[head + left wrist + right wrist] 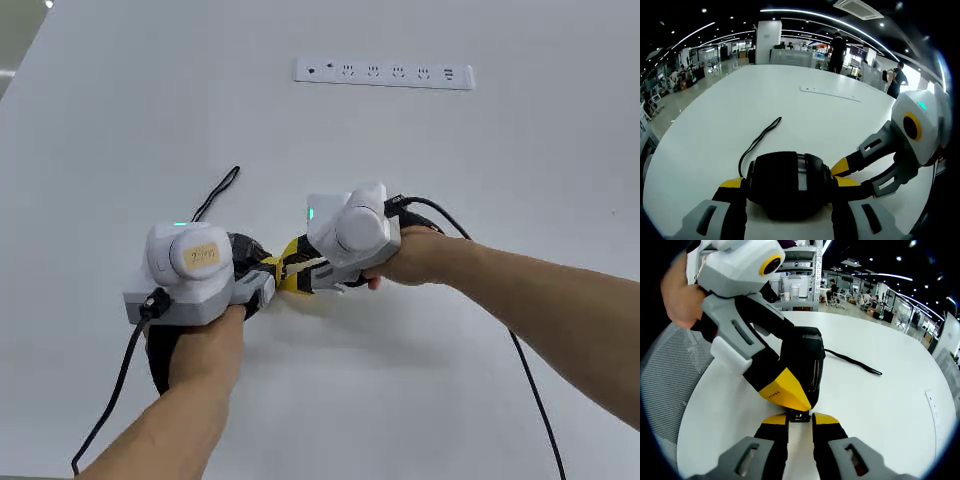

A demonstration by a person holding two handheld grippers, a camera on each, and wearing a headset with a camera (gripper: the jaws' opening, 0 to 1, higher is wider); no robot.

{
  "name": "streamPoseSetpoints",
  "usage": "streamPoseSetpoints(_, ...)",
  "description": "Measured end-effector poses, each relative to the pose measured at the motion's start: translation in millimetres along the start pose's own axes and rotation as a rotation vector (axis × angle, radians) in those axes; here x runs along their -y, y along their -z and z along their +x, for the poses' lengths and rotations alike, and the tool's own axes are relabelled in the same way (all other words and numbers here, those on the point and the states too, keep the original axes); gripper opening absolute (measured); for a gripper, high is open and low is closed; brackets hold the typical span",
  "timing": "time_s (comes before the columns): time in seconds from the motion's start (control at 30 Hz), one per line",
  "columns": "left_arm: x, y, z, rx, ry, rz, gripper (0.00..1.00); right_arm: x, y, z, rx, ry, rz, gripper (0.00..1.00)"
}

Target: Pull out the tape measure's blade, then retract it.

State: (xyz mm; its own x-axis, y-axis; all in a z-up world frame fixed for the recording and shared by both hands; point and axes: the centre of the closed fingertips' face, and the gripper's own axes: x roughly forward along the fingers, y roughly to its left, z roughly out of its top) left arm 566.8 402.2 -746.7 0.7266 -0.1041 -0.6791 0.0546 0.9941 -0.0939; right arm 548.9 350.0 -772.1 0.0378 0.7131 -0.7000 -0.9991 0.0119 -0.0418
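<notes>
Tape measure sits low over the white counter, near its middle, caught between the two grippers where they meet nose to nose. Left gripper clenched across the black case, one yellow-tipped jaw on each broad side; grip looks square and full. Right gripper comes in from the opposite side, jaws drawn close together on the small dark tab at the mouth of the case. It reads as pinched, though the contact is small and partly shaded. Little or no blade out, as far as can be made out. Black wrist strap trails loose from the case across the counter; power strip lies well apart at the far side. Handling, by judgement: case is hard, compact and rigid, so the flat sides are the right hold and should not slip. The blade would be thin springy steel, stiff along its curve but quick to kink if pulled off-axis. The tab is a narrow purchase, so pull straight away from the mouth. Spring return will likely tug hard; ease it back rather than letting go.
</notes>
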Motion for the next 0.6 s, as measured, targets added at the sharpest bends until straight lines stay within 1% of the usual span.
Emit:
streamPoseSetpoints(0.17, -1.7, -0.3, -3.1, 0.0, 0.003, 0.013, 0.69, -1.4, 0.3, -1.9, -0.002, 0.003, 0.005, 0.2)
streamPoseSetpoints(0.37, -3.5, -0.6, -6.4, -0.002, 0.015, 0.034, 0.7, -0.6, -2.5, -5.1, 0.007, 0.018, 0.017, 0.28)
streamPoseSetpoints(0.43, -3.9, -0.8, -7.7, -0.004, 0.024, 0.047, 0.71, 1.1, -3.0, -6.7, 0.009, 0.029, 0.021, 0.29)
streamPoseSetpoints(0.53, -5.0, -1.7, -9.3, 0.0, 0.035, 0.058, 0.71, 4.2, -2.0, -9.4, 0.008, 0.048, 0.057, 0.35)
streamPoseSetpoints(0.6, -6.8, -2.0, -9.6, 0.001, 0.042, 0.068, 0.72, 5.7, -1.5, -11.9, 0.013, 0.058, 0.064, 0.38)
